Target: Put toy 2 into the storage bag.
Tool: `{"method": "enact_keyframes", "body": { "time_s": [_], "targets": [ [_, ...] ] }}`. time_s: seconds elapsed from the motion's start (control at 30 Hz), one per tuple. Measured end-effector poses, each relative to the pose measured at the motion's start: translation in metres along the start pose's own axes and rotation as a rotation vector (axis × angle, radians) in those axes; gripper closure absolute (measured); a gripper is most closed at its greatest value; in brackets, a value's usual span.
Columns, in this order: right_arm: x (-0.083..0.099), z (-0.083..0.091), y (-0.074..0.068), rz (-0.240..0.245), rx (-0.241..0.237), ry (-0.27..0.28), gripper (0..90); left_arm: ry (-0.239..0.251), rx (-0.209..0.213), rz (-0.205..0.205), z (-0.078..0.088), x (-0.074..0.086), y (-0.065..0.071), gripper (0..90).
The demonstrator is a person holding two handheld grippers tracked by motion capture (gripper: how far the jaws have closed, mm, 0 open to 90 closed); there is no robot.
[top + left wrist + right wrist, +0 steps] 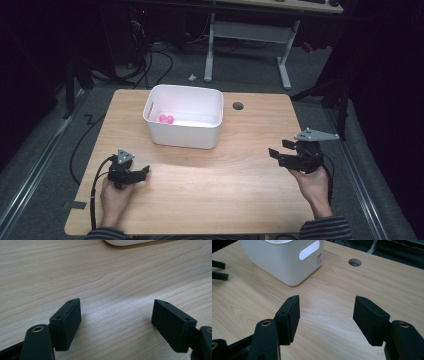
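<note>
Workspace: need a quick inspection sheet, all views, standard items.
Surface: wooden table, with a grommet hole.
Job's things: white bin upright, two pink balls inside.
Clutter: nothing seen on the table.
Grippers: left gripper and right gripper both open, empty, each hand-held.
Cables: black cable trails from left gripper; more on the floor.
Surroundings: dark room, white desk frame behind.

Overhead light on desk (240,170), surroundings near black. White bin (184,116) interior glares. Soft sheen on wood in gripper views, near jaws slightly soft. Shadows faint.
</note>
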State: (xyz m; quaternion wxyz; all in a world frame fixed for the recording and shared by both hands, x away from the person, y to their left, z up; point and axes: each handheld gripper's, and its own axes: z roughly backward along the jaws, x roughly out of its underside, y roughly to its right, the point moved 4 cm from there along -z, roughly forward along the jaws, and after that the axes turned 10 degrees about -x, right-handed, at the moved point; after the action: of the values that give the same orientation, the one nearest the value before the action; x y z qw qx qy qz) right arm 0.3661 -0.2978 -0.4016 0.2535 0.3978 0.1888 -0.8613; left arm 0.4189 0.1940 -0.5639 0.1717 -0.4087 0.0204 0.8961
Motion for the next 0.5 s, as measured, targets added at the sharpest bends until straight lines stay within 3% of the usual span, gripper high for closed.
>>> {"method": "enact_keyframes", "body": {
  "time_s": [0.5],
  "targets": [
    [0.026, -0.007, 0.008, -0.045, -0.007, 0.018, 38.9, 0.000, 0.000, 0.000, 0.000, 0.000, 0.000, 23.9]
  ]
}}
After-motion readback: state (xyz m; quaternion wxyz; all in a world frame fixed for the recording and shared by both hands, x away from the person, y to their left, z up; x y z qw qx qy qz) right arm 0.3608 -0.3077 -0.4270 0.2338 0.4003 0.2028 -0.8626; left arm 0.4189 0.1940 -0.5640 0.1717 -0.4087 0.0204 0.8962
